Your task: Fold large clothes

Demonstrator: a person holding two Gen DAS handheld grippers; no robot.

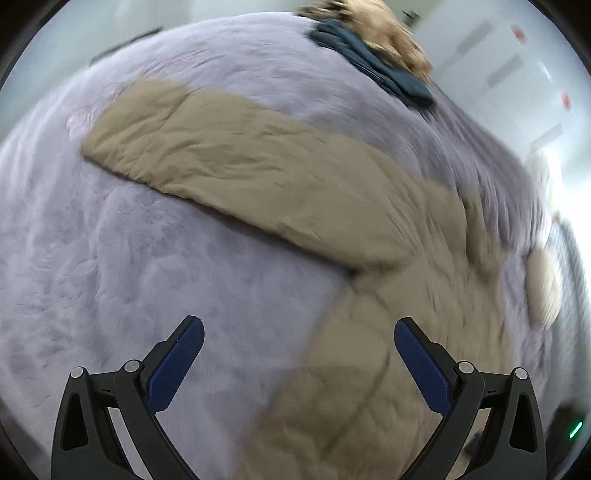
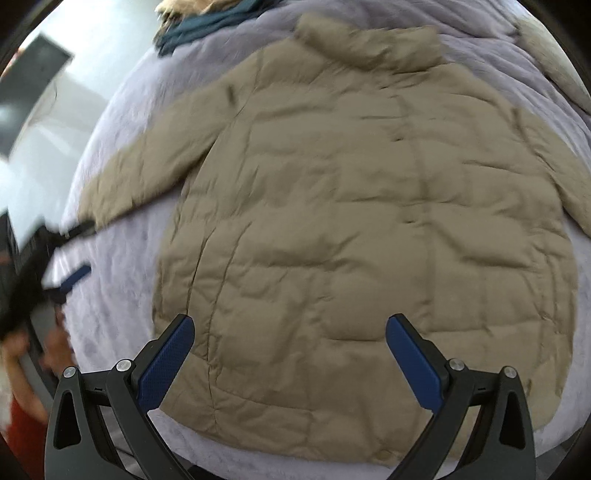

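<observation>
A large tan quilted puffer jacket lies flat, back side up, on a lavender fleece blanket. Its collar points away from me and its sleeves spread to both sides. In the left wrist view its left sleeve stretches out to the left across the blanket. My left gripper is open and empty, above the blanket beside the jacket's side; it also shows at the left edge of the right wrist view. My right gripper is open and empty above the jacket's lower hem.
A dark teal garment and a tan furry item lie at the far end of the blanket. Another pale item lies at the far right. White walls and cupboard doors surround the bed.
</observation>
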